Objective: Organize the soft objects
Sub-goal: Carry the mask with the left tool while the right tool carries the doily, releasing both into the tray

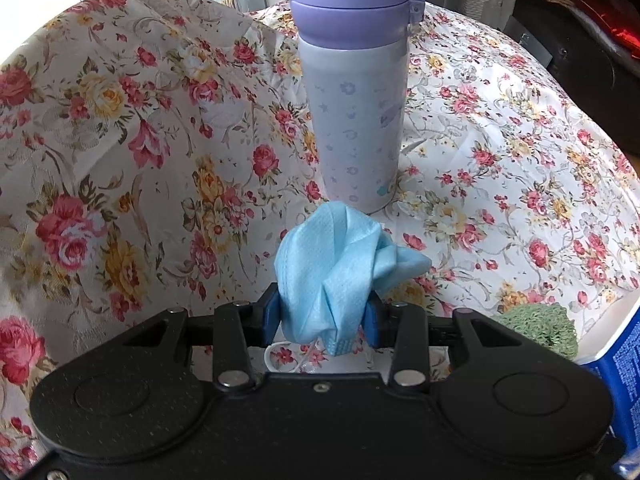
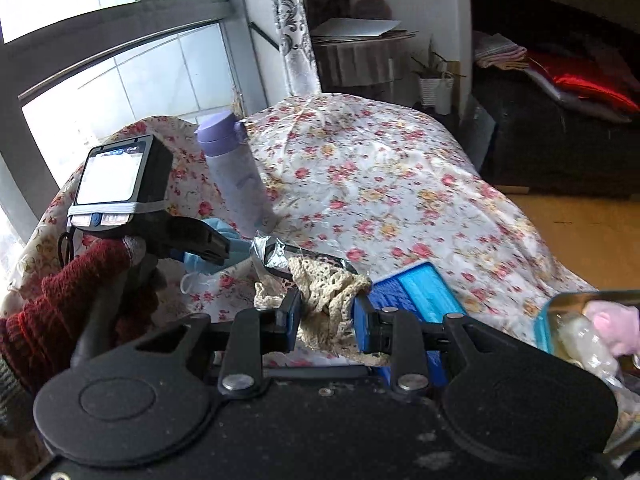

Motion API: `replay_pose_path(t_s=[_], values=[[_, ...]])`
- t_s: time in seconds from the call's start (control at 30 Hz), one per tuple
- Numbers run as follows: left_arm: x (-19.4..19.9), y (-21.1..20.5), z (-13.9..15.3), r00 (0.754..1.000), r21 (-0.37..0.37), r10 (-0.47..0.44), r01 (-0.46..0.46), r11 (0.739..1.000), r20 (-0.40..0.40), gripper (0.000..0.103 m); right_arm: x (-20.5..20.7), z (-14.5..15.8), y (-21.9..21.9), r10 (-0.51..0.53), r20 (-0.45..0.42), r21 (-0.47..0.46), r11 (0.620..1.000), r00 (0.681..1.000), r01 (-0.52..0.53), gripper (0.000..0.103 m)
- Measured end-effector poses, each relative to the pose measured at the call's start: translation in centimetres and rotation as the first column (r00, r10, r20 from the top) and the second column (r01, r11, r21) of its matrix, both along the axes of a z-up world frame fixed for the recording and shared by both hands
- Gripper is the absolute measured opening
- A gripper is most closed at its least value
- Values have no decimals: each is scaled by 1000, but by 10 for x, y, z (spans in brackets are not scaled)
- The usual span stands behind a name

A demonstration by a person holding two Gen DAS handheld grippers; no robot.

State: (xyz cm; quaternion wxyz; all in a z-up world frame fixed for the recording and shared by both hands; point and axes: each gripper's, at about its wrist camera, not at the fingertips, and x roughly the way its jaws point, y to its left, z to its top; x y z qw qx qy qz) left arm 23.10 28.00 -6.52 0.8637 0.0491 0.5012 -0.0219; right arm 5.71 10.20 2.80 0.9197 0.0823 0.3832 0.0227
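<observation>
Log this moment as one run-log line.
left hand-held gripper: shut on blue face mask | right hand-held gripper: shut on cream lace cloth | purple bottle: upright

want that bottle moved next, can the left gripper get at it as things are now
Probably not yet. The way to the purple bottle looks clear, it stands upright just ahead on the flowered cloth, but the left gripper is shut on a crumpled blue face mask, so it has no free grip.
</observation>
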Motion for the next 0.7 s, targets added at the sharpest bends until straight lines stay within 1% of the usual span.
replay_pose_path(t_s=[0.2, 0.27, 0.33, 0.43, 0.57, 0.7], values=[[-2, -5, -1, 1000, 18, -4, 4, 1000, 11, 41, -33, -2, -33, -56, -37, 12, 998, 998, 57, 27], [-6, -11, 2, 999, 39, -18, 17, 999, 31, 40, -45, -4, -49, -90, -52, 25, 995, 995, 91, 27], [-12, -21, 9, 997, 51, -47, 44, 998, 55, 40, -61, -7, -68, -135, -62, 26, 990, 989, 137, 27], [-34, -38, 26, 991, 85, -82, 74, 994, 102, 40, -85, -10, -100, -203, -78, 7, 979, 976, 205, 27], [-76, -66, 56, 971, 107, -189, 174, 979, 144, 40, -107, -10, -146, -303, -109, -13, 953, 947, 303, 27], [-114, -101, 87, 940, 88, -295, 284, 955, 171, 40, -117, -2, -188, -404, -103, -11, 914, 909, 405, 27]])
